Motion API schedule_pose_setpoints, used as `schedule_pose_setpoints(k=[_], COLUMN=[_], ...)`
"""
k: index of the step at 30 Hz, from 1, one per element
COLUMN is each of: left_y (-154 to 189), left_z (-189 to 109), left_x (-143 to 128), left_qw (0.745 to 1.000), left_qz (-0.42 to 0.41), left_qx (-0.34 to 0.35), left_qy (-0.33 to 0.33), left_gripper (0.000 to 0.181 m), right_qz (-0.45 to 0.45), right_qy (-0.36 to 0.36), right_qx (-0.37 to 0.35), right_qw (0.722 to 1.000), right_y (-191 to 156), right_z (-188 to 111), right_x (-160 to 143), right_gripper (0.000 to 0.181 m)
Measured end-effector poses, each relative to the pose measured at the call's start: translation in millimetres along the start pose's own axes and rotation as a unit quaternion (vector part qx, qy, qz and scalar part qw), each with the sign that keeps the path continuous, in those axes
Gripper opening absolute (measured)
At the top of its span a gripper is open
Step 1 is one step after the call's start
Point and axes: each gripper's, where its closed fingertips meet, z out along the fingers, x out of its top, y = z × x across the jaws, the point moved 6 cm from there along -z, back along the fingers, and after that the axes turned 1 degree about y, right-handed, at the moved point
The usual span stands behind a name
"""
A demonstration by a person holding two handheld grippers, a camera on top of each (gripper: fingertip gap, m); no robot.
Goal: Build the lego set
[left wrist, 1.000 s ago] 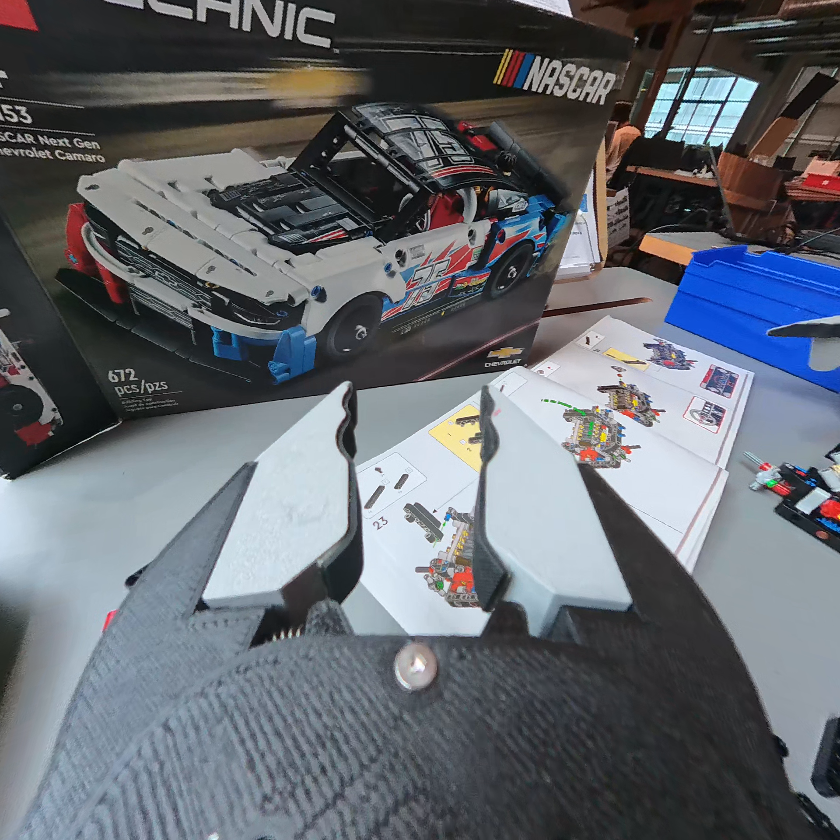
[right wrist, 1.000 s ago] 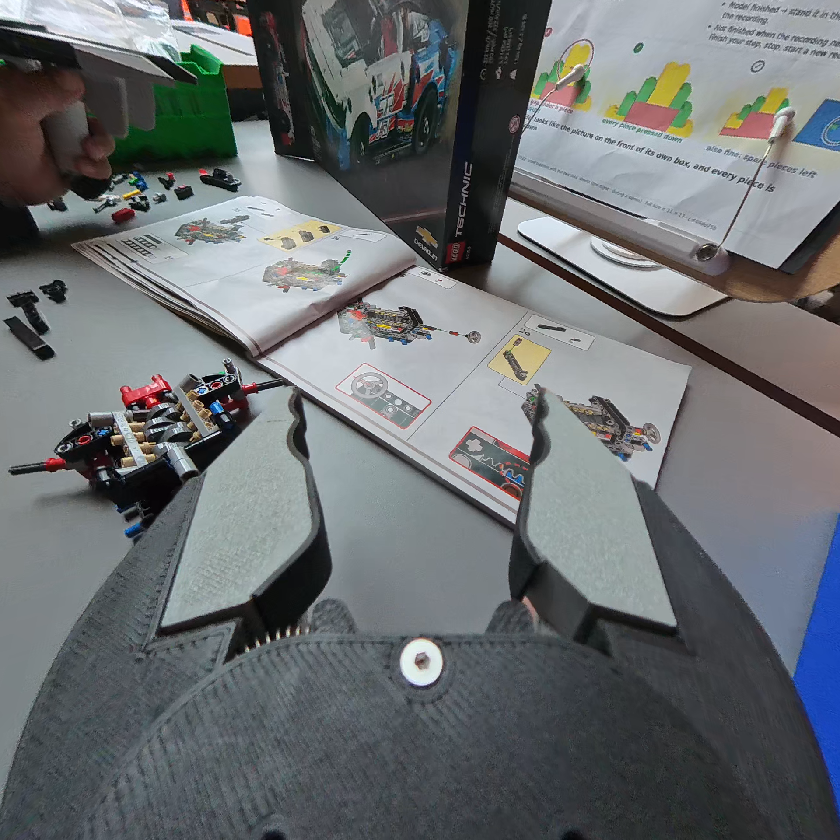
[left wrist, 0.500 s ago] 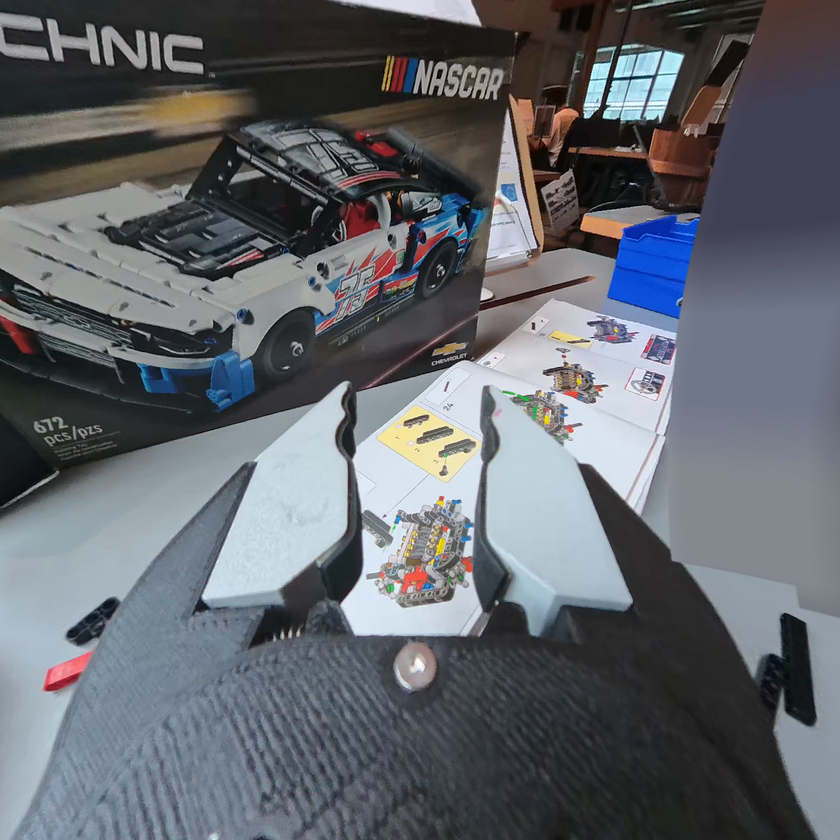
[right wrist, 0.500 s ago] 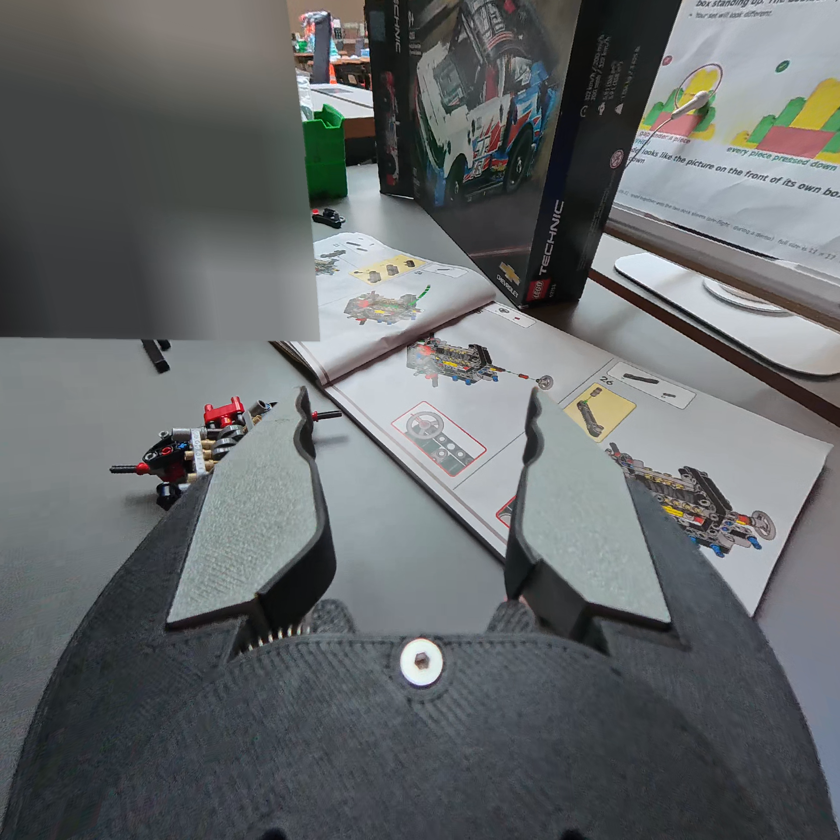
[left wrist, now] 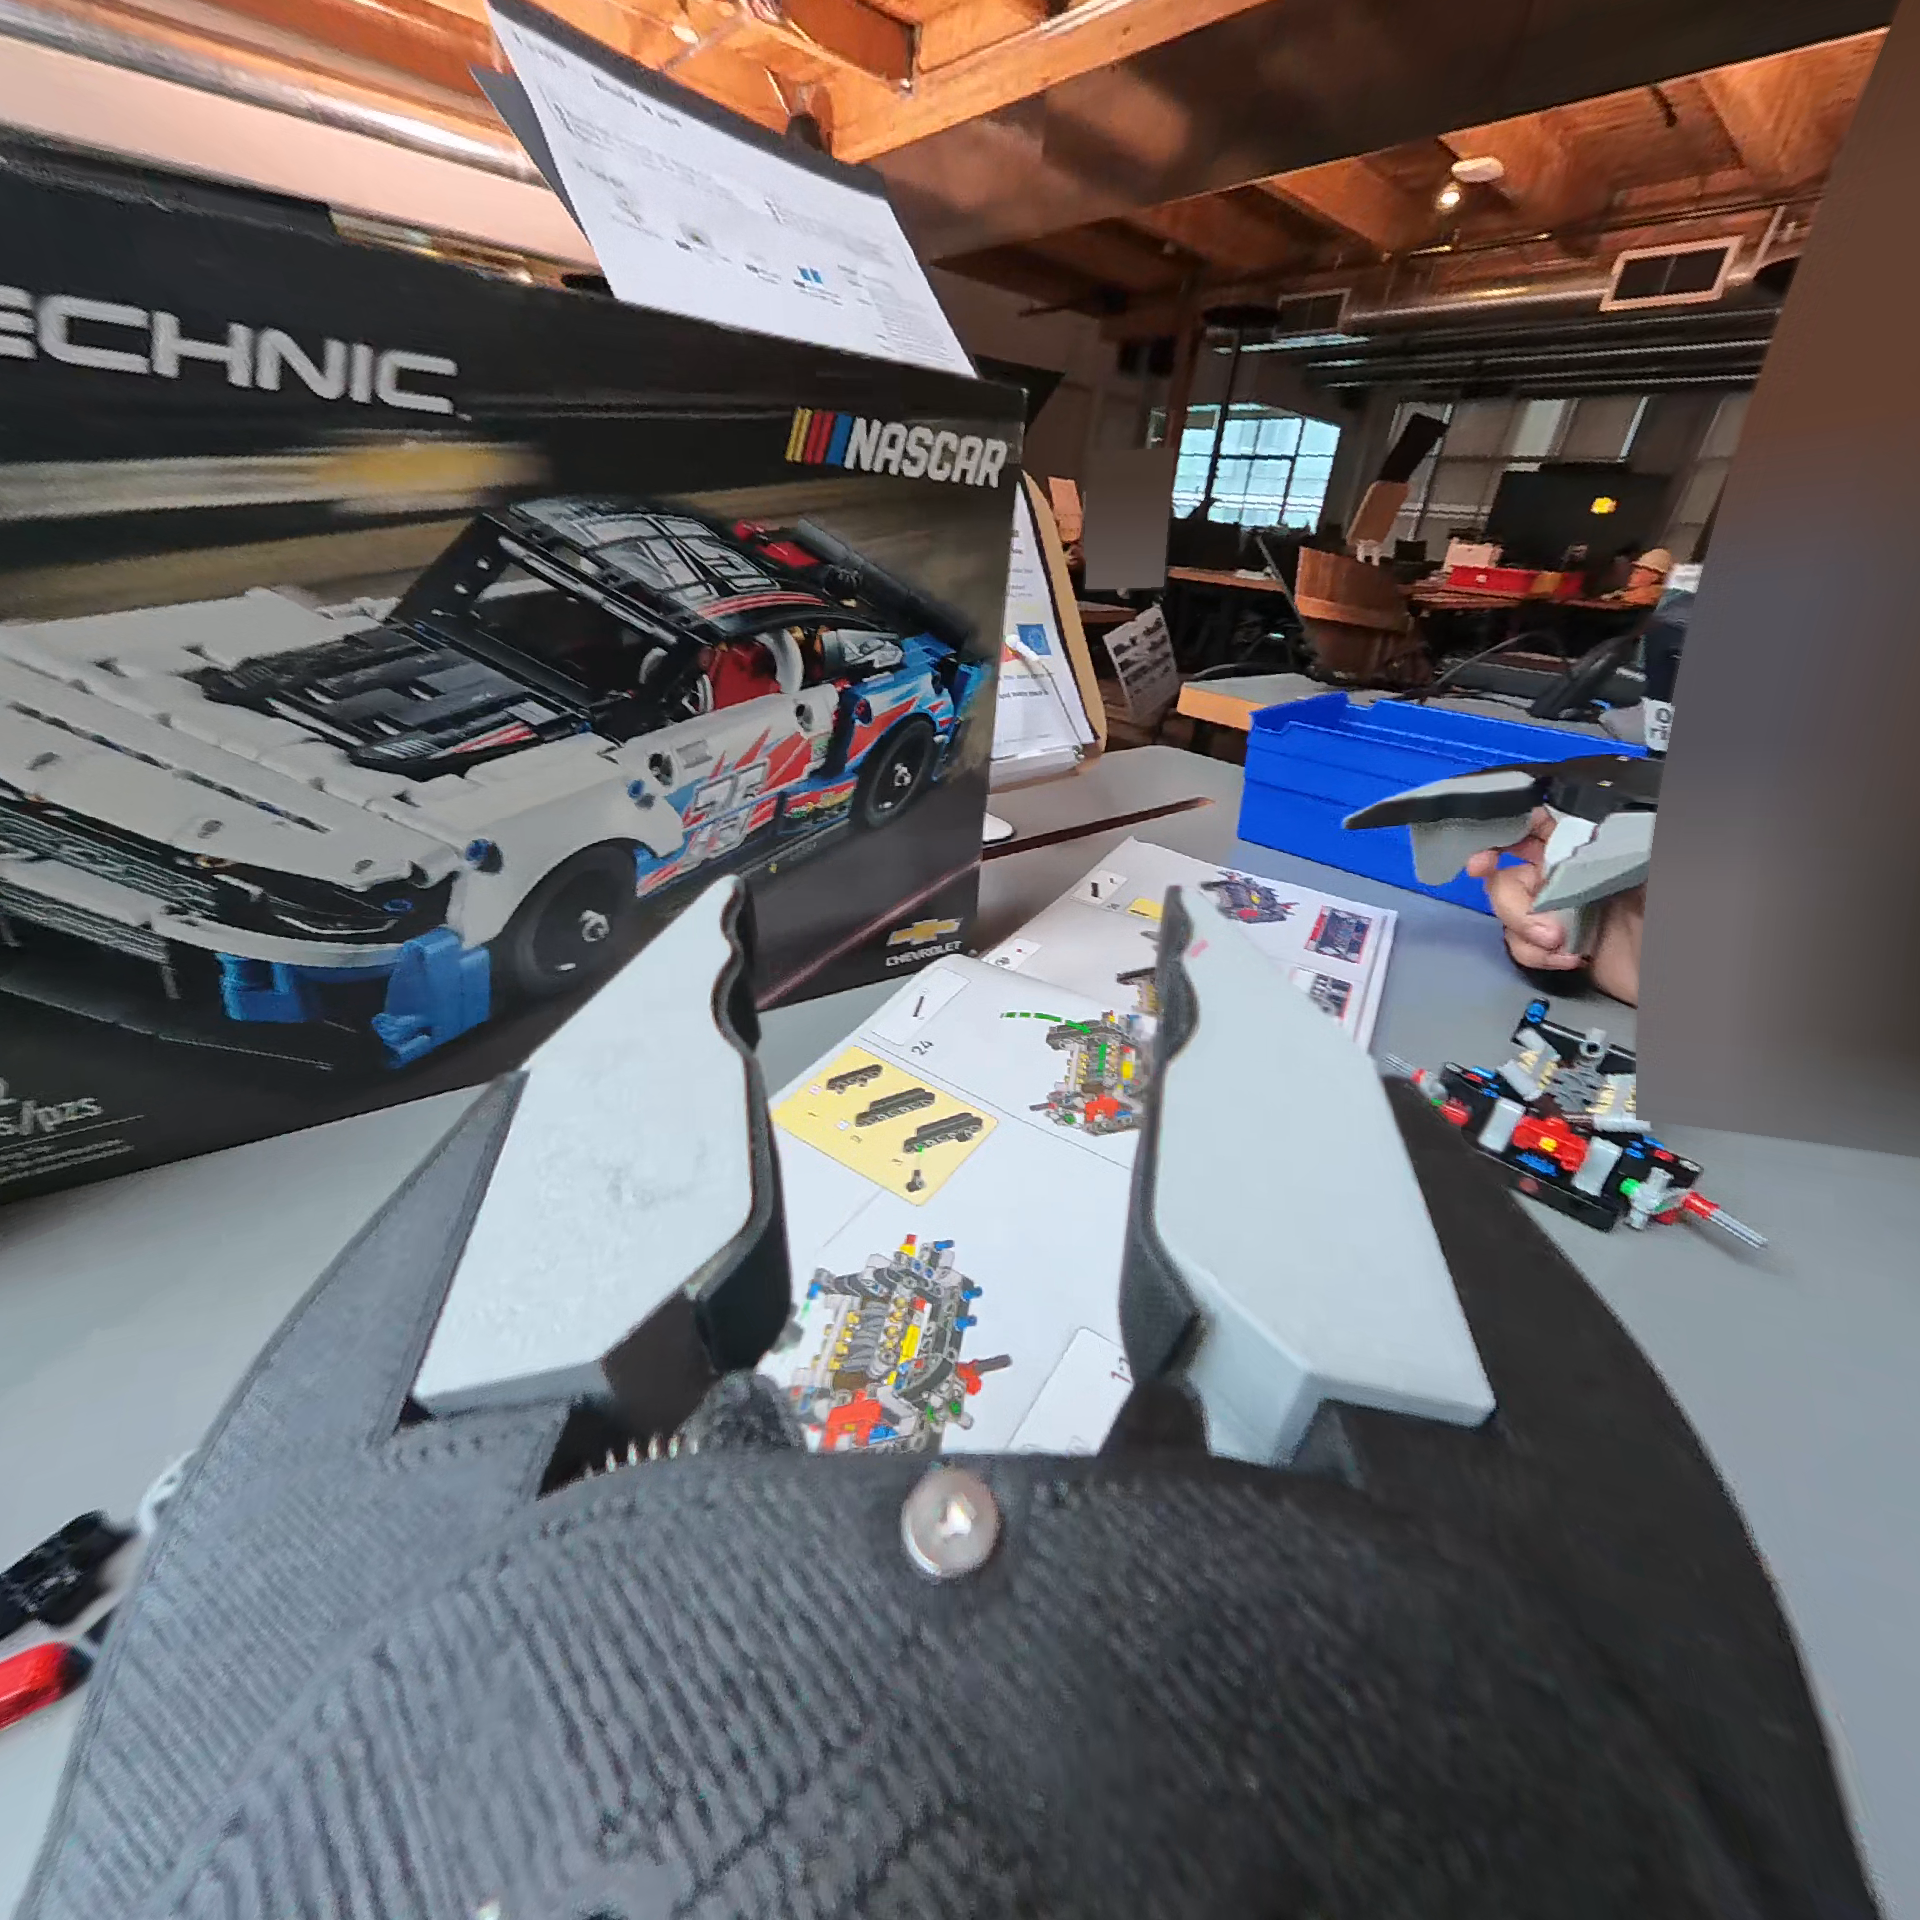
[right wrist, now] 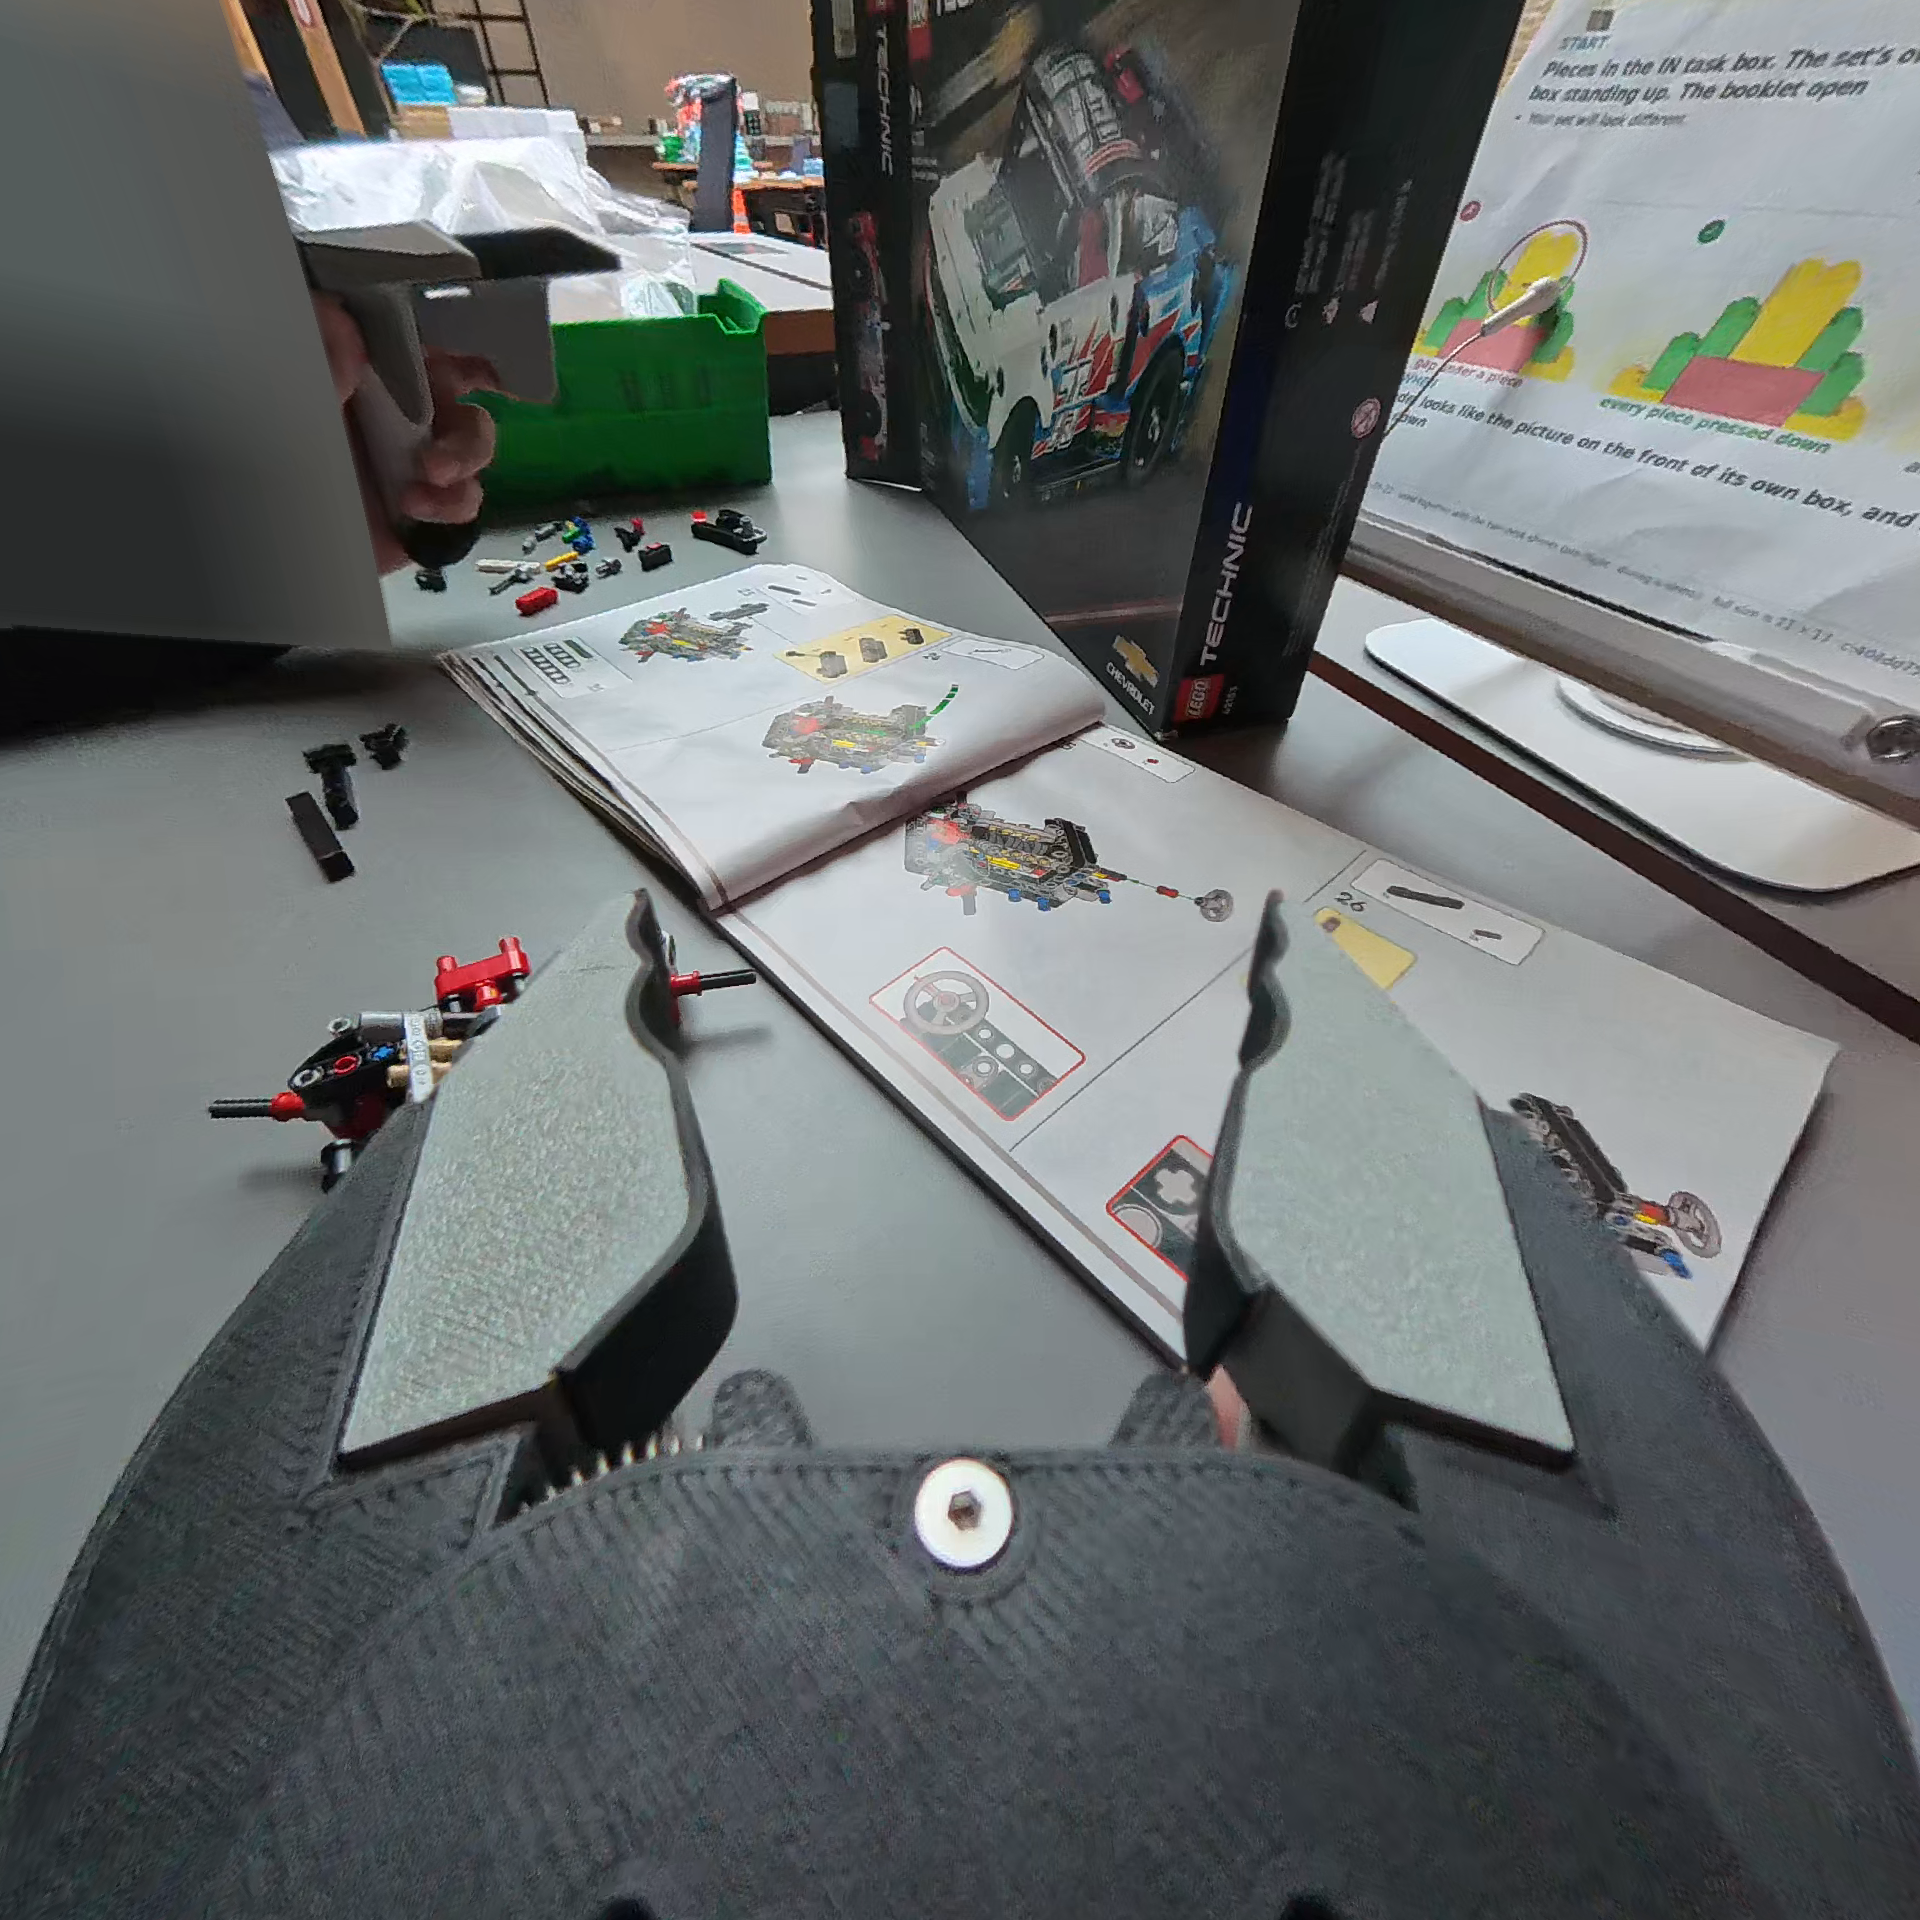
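Note:
A small part-built lego assembly (right wrist: 416,1049) of black, red and grey pieces lies on the grey table, left of my right gripper (right wrist: 951,914). It also shows in the left wrist view (left wrist: 1569,1132), at the right. The open instruction booklet (right wrist: 831,748) lies flat in front of both grippers; in the left wrist view (left wrist: 935,1122) it lies under my left gripper (left wrist: 956,904). Both grippers are open, empty and held above the table. Several loose small pieces (right wrist: 582,551) lie at the back left.
The set's box (left wrist: 468,675) stands upright behind the booklet. A green bin (right wrist: 644,405) stands at the far left, a blue bin (left wrist: 1382,769) at the far right. Black loose pieces (right wrist: 332,790) lie left of the booklet. A printed sheet on a stand (right wrist: 1662,312) stands at the right.
My left gripper has opened wider and tilted upward. My right gripper has drawn back a little and turned left, so the loose pieces and green bin show again.

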Motion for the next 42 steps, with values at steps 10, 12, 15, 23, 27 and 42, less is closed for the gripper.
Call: schedule_pose_setpoints(k=[10,12,15,23,27,42], left_y=[-19,-24,-27,-15,-8,5], left_z=[-8,-8,-8,5,10,5], left_x=[-6,-11,-12,-20,-25,-25], left_qw=[0.999,0.999,0.999,0.995,0.993,0.993], left_qz=[-0.025,-0.023,-0.028,0.017,0.004,-0.033], left_qx=[0.013,0.017,0.014,-0.030,-0.043,-0.043], left_qy=[-0.017,-0.029,-0.030,-0.091,-0.112,-0.100], left_gripper=[0.080,0.080,0.078,0.072,0.070,0.065], right_qz=[-0.113,-0.101,-0.099,-0.177,-0.174,-0.217], right_qy=[-0.019,0.009,0.012,-0.112,-0.155,-0.198], right_qx=[-0.129,-0.092,-0.032,0.121,0.179,0.166], right_qw=[0.985,0.991,0.995,0.970,0.956,0.941], right_y=[-32,-70,-124,-214,-223,-218], right_z=[-15,-3,25,123,146,133], right_x=[13,21,32,24,15,0], right_gripper=[0.091,0.088,0.083,0.045,0.040,0.026])
